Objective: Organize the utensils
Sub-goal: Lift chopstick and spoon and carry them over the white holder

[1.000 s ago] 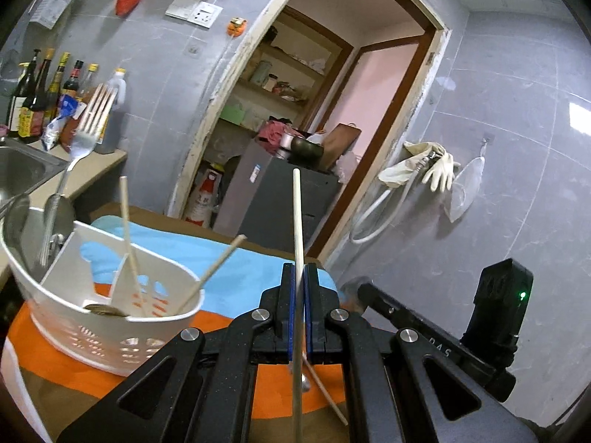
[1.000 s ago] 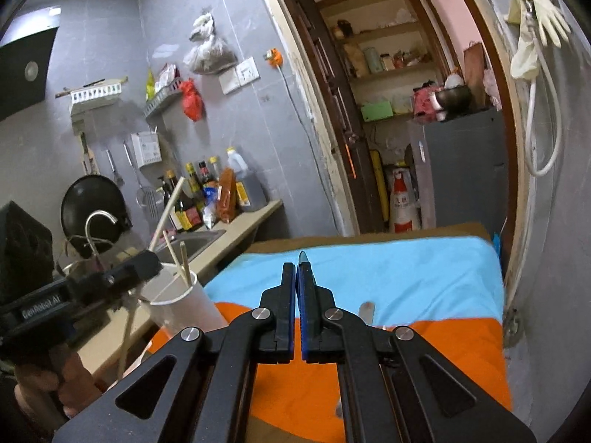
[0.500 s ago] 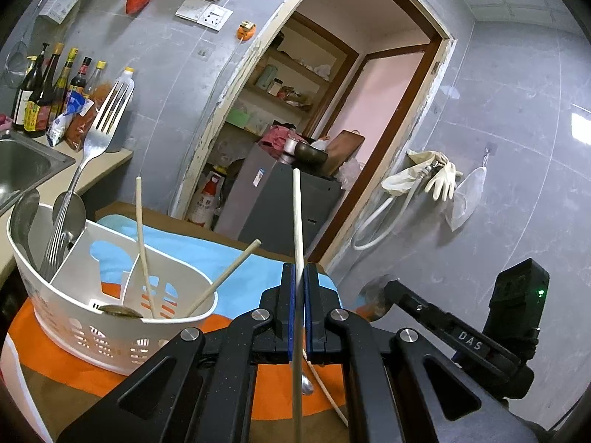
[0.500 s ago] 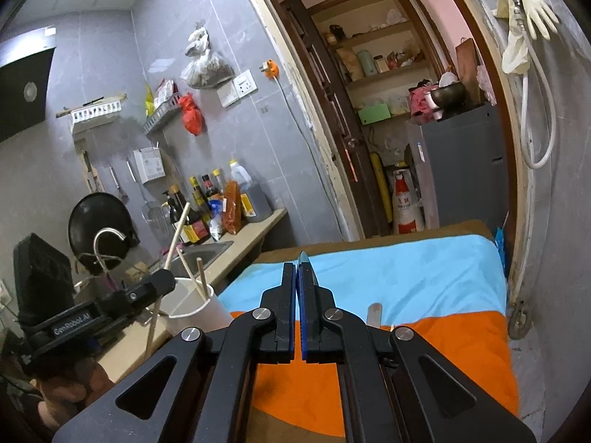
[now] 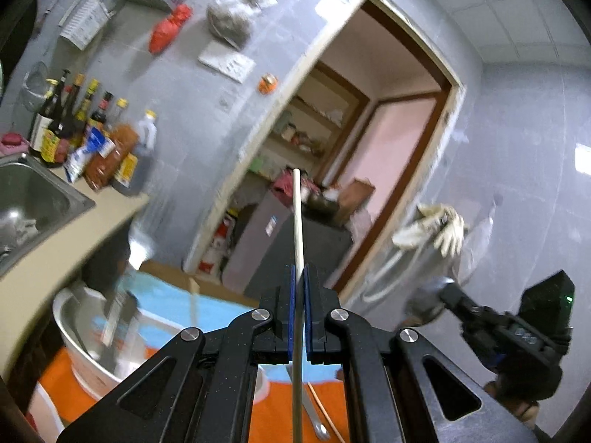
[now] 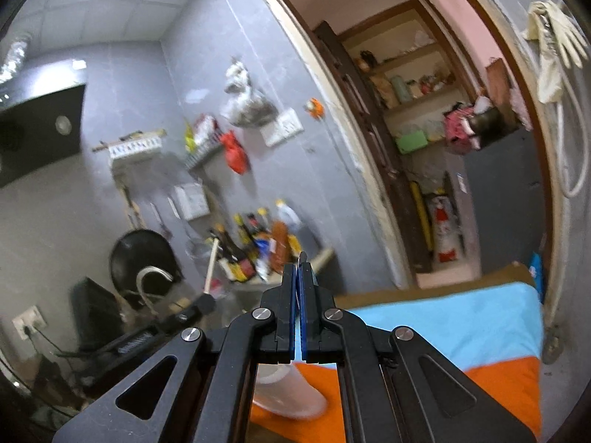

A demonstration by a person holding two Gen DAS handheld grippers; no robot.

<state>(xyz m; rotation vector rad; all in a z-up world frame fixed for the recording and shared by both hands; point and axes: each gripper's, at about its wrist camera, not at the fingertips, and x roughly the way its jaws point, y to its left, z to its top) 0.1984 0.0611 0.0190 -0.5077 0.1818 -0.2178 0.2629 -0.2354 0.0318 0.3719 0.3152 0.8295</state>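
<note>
My left gripper is shut on a pale wooden chopstick that stands upright between the blue pads. Below it to the left is the white utensil basket, blurred, with utensils standing in it. A metal utensil and another chopstick lie on the orange part of the cloth. My right gripper is shut with nothing seen between its pads; it also shows at the right as right gripper. In the right wrist view the left gripper holds the chopstick above the basket.
The table carries a blue and orange cloth. A steel sink and a row of bottles stand on the counter at the left. Behind the table are a doorway with a grey cabinet and gloves hung on a hose.
Both grippers have risen and tilted, so the table and basket sit lower in each view and are blurred. The chopstick stays clamped in the left gripper.
</note>
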